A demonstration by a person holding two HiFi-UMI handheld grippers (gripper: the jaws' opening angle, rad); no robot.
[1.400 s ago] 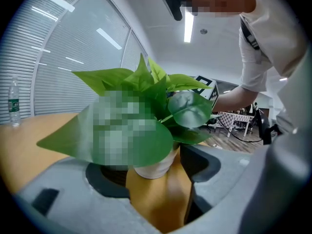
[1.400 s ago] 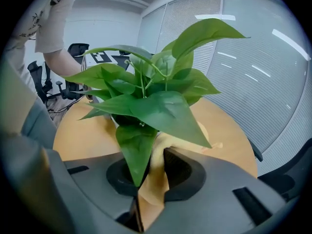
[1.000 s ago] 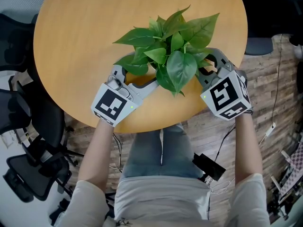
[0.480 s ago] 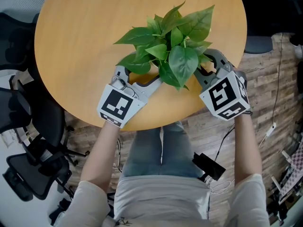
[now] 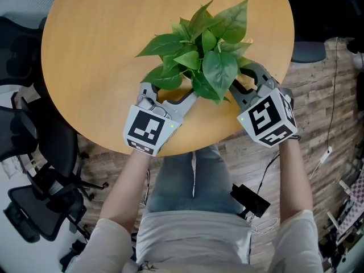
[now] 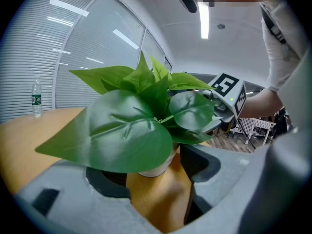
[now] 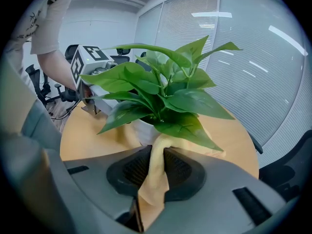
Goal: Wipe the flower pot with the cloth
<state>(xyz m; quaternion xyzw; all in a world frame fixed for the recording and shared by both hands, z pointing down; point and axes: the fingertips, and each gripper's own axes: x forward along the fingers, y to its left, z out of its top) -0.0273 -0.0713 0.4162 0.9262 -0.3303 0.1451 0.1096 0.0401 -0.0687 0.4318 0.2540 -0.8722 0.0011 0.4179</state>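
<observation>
In the head view, a leafy plant (image 5: pixel 205 56) is seen at the upper centre of a round wooden table (image 5: pixel 91 50). The left gripper (image 5: pixel 170 91) is set against it from the lower left and the right gripper (image 5: pixel 243 83) from the right; what stands under the leaves is hidden. A black chair (image 5: pixel 40 209) is seen at the lower left.

In the left gripper view, a white flower pot (image 6: pixel 155 168) is seen at the lower centre, grasped between the two jaws, with a big leaf lying over it. A bottle (image 6: pixel 36 96) stands at the far left edge.

In the right gripper view, a yellow cloth (image 7: pixel 155 179) is clamped between the closed jaws at the lower centre. Its upper end is laid against the pot's white side, just under the leaves.
</observation>
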